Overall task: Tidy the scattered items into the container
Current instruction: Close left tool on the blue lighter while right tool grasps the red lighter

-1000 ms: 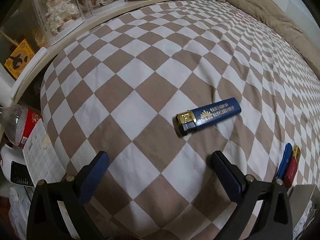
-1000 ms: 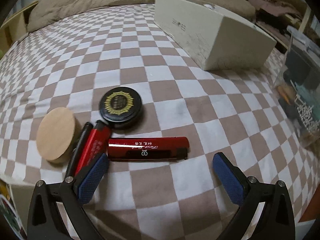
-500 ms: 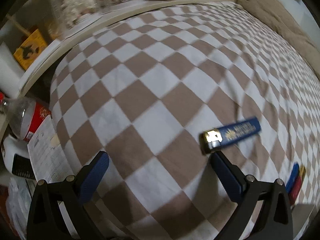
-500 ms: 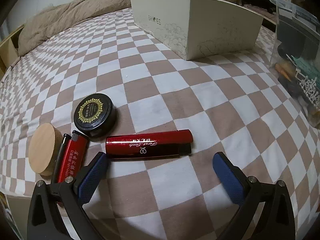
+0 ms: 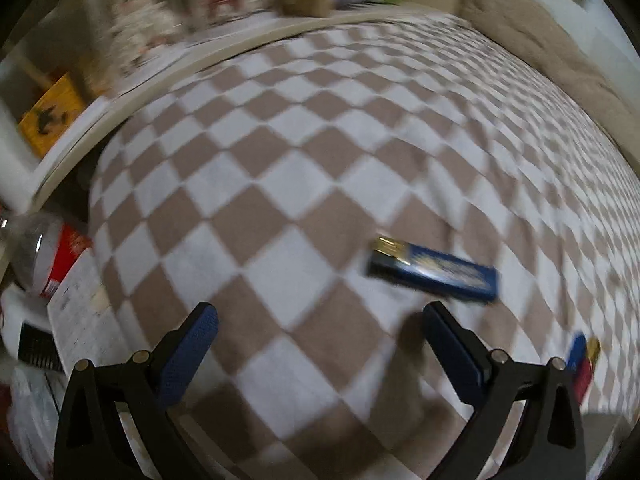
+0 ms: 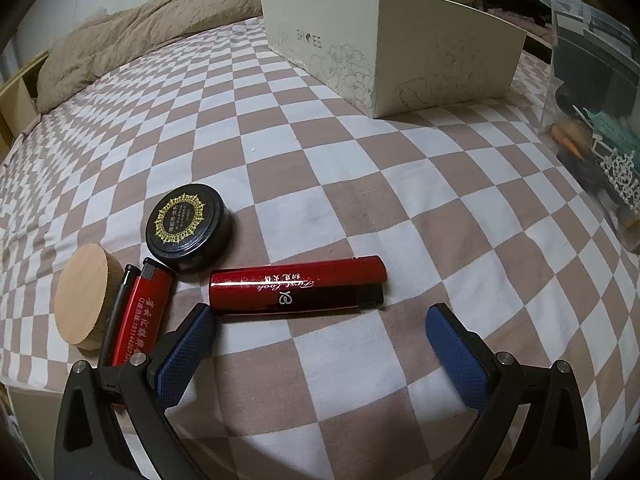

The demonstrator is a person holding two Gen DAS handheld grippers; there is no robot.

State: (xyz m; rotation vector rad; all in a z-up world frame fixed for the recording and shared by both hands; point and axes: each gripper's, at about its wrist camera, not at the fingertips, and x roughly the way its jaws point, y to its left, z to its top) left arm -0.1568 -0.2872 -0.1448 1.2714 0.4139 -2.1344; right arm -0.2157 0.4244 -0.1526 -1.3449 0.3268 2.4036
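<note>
Hovering low over the checked bedspread [image 6: 400, 200], the right gripper [image 6: 320, 320] has its blue-padded fingers [image 6: 448, 344] spread wide with nothing between them. Just ahead of its tips, lying crosswise to them, is a red tube [image 6: 298, 290] with gold script; its left end is close to the left finger, though contact cannot be confirmed. Beyond that end sits a round black tin [image 6: 188, 226] with a gold pattern on its lid. Left of the left finger lies a red lighter [image 6: 138, 316], partly hidden by the gripper's frame, with a thin dark stick beside it and a round wooden lid [image 6: 82, 294] further left. Far ahead and to the right stands the white box [image 6: 400, 48], well apart from the gripper.

The left gripper [image 5: 320, 316] is likewise wide apart and empty, angled down at the same bedspread; its view is blurred. A blue lighter [image 5: 434, 270] with a gold cap lies just ahead of the right finger, outside the gap between the fingers. Far to the right, near the bed's edge, blue and red lighters [image 5: 582, 362] show partly.
</note>
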